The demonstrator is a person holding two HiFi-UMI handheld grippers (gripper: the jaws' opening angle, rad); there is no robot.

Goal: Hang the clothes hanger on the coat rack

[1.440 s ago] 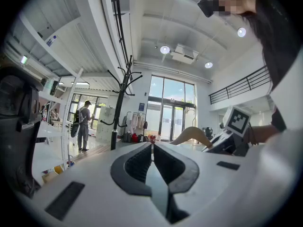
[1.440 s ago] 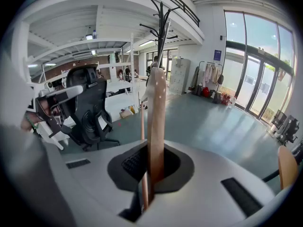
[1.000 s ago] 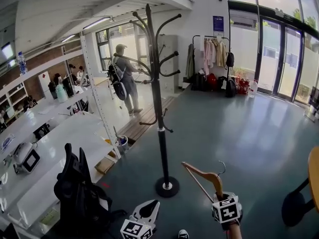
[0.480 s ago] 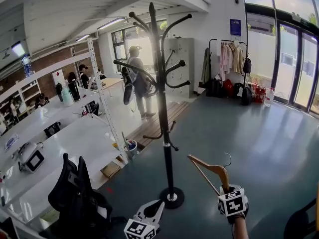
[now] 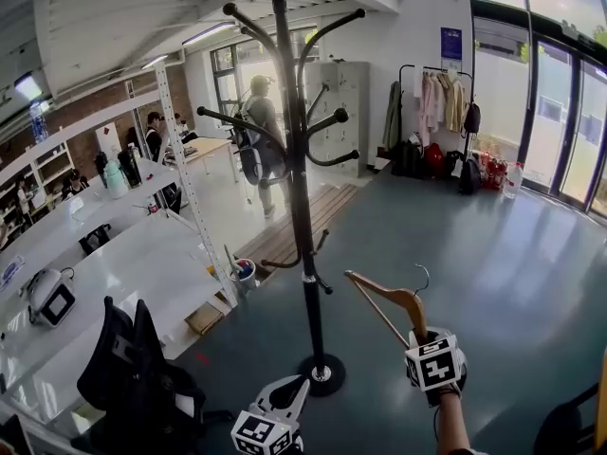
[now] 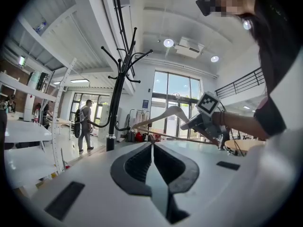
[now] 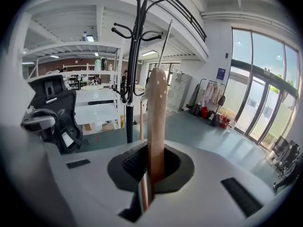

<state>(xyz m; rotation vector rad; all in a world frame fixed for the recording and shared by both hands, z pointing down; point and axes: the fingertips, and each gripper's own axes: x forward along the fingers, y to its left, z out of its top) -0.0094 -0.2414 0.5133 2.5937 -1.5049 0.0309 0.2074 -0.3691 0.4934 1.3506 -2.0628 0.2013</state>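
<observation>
the right gripper [image 5: 418, 337] clamps a light wooden clothes hanger [image 5: 383, 297] right of the tall black metal coat rack [image 5: 302, 207], the left gripper [image 5: 296, 387] nearer, jaws together, empty

The bottom edge of the head view cuts off the marker cube of the left gripper [image 5: 298, 384], and we cannot see the hand behind it. At lower right, the near end of the hanger [image 5: 384, 290] vanishes behind the cube of the right gripper [image 5: 424, 337]. In the right gripper view, lower centre, the gripper's body hides the base of the coat rack [image 7: 129, 122].
</observation>
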